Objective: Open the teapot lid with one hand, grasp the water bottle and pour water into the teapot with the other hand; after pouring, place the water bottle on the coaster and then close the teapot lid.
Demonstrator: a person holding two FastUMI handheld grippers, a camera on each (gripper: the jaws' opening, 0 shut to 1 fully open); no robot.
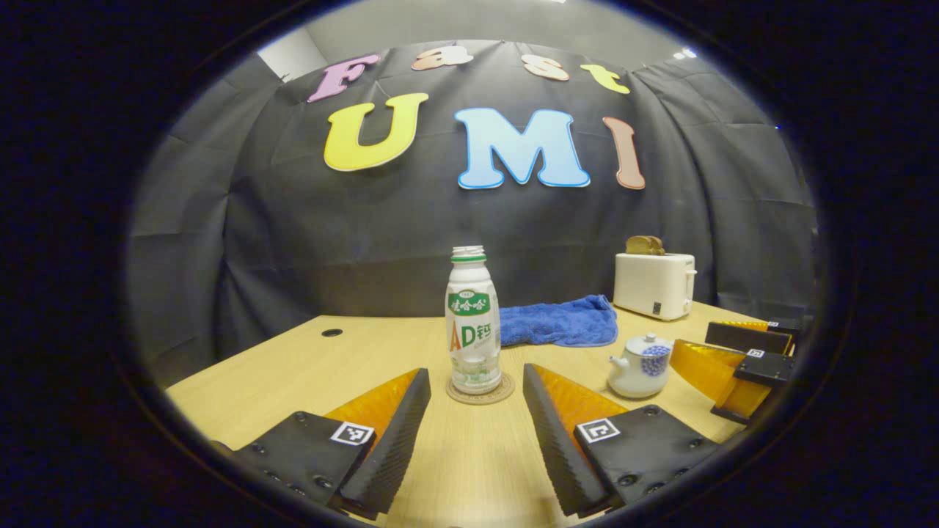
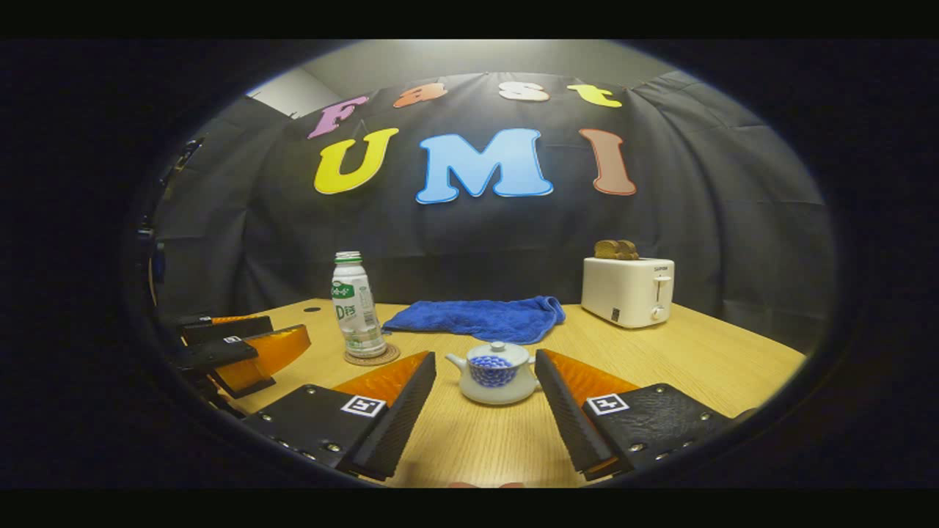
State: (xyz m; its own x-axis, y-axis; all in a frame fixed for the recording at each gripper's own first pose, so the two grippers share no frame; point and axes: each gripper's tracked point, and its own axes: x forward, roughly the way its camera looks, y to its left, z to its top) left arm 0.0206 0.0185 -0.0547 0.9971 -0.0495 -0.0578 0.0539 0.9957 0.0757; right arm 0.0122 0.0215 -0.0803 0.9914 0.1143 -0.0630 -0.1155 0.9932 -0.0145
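A white water bottle with a green-ringed neck stands upright on a round coaster. My left gripper is open just short of it, one finger on each side of the line to the bottle. The small white teapot with a blue pattern sits on the table with its lid on. My right gripper is open, its fingertips flanking the teapot without touching it. In the right gripper view the bottle and coaster stand to the left; in the left gripper view the teapot sits to the right.
A blue towel lies crumpled behind the teapot. A white toaster holding bread stands at the back right. The wooden table runs back to the black cloth wall. A small round hole marks the table's far left.
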